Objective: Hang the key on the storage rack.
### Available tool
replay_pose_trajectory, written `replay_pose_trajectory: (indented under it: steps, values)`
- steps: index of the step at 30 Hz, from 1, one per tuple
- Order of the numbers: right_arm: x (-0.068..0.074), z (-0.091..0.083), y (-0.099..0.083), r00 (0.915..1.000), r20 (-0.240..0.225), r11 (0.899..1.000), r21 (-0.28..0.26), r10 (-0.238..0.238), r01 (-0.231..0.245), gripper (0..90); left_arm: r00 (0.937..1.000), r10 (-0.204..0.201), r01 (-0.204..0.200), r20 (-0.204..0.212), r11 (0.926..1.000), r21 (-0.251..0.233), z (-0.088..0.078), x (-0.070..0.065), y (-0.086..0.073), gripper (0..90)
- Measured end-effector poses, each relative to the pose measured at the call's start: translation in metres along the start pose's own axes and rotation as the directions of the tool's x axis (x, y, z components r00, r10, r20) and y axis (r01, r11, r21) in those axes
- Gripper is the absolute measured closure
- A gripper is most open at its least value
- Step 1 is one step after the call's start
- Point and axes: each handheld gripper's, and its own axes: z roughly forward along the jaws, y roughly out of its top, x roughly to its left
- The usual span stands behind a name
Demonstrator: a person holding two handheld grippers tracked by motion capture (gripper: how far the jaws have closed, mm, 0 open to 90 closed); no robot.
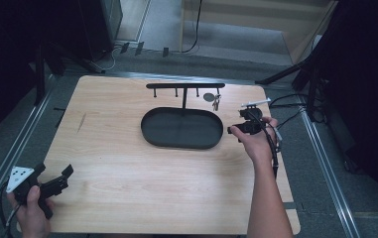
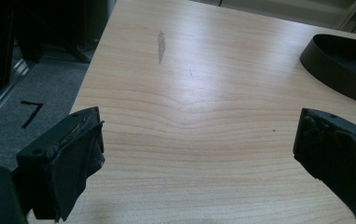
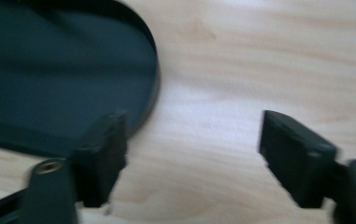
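A wooden table [image 1: 127,163] is seen from above, with a black oval tray [image 1: 182,128] placed just past its centre, towards 12 o'clock. From the tray's far edge a thin black rack [image 1: 185,86] with short pegs is raised on a post, and a key with a round tag [image 1: 212,98] is hung near its 3 o'clock end. The left gripper [image 1: 62,177] is held at the table's 8 o'clock corner, well apart from the tray; in the left gripper view [image 2: 199,154] its jaws are spread wide over bare wood with nothing between them. The right gripper [image 1: 246,121] is held just beside the tray's 3 o'clock end; in the right gripper view [image 3: 192,154], which is blurred, its jaws are parted widely and nothing is gripped, one jaw lying over the tray's rim
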Motion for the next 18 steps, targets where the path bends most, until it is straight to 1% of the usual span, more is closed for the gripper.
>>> replay_pose_trajectory:
  steps: [2,3,4,5,8,9,11,13,15,18]
  values:
    - [-0.003,0.003,-0.007,1.0000,0.009,1.000,0.020,0.004,-0.004,13.0,1.0000,0.001,-0.001,0.000,1.0000,0.000,0.000,0.000,0.000,1.9]
    - [-0.005,0.004,-0.011,0.9999,0.011,1.000,0.027,0.006,-0.007,12.5,1.0000,0.001,-0.001,0.000,1.0000,0.000,0.000,0.000,0.000,1.9]
    - [-0.009,0.006,-0.018,0.9999,0.003,0.999,0.047,0.014,-0.014,8.4,1.0000,0.001,-0.001,0.000,1.0000,0.000,0.000,0.000,0.000,1.9]
    - [-0.009,0.006,-0.018,0.9999,0.003,0.999,0.047,0.014,-0.014,8.4,1.0000,0.001,-0.001,0.000,1.0000,0.000,0.000,0.000,0.000,1.9]
    - [-0.013,0.010,-0.031,0.9998,-0.002,0.997,0.071,0.021,-0.021,0.2,1.0000,0.002,-0.002,0.002,1.0000,-0.003,0.000,0.000,0.000,1.9]
    - [-0.014,0.010,-0.036,0.9997,-0.005,0.997,0.074,0.023,-0.022,0.0,1.0000,0.005,-0.005,0.004,1.0000,-0.005,0.000,0.000,0.000,1.9]
    - [-0.016,0.010,-0.047,0.9998,-0.014,0.998,0.059,0.013,-0.012,0.0,1.0000,0.007,-0.007,0.003,1.0000,-0.004,-0.001,-0.001,0.000,1.9]
    - [-0.020,0.009,-0.057,0.9997,-0.019,0.999,0.039,0.017,-0.017,0.0,1.0000,0.007,-0.007,0.003,1.0000,-0.004,-0.001,-0.001,0.000,1.9]
    - [-0.023,0.008,-0.068,0.9991,-0.024,0.999,0.014,0.034,-0.033,0.0,1.0000,0.006,-0.006,0.003,1.0000,-0.003,-0.001,-0.001,0.000,1.9]
    - [-0.029,0.008,-0.086,0.9988,-0.026,0.999,-0.014,0.041,-0.042,0.0,1.0000,0.008,-0.008,0.002,1.0000,-0.004,-0.001,-0.001,0.000,1.9]
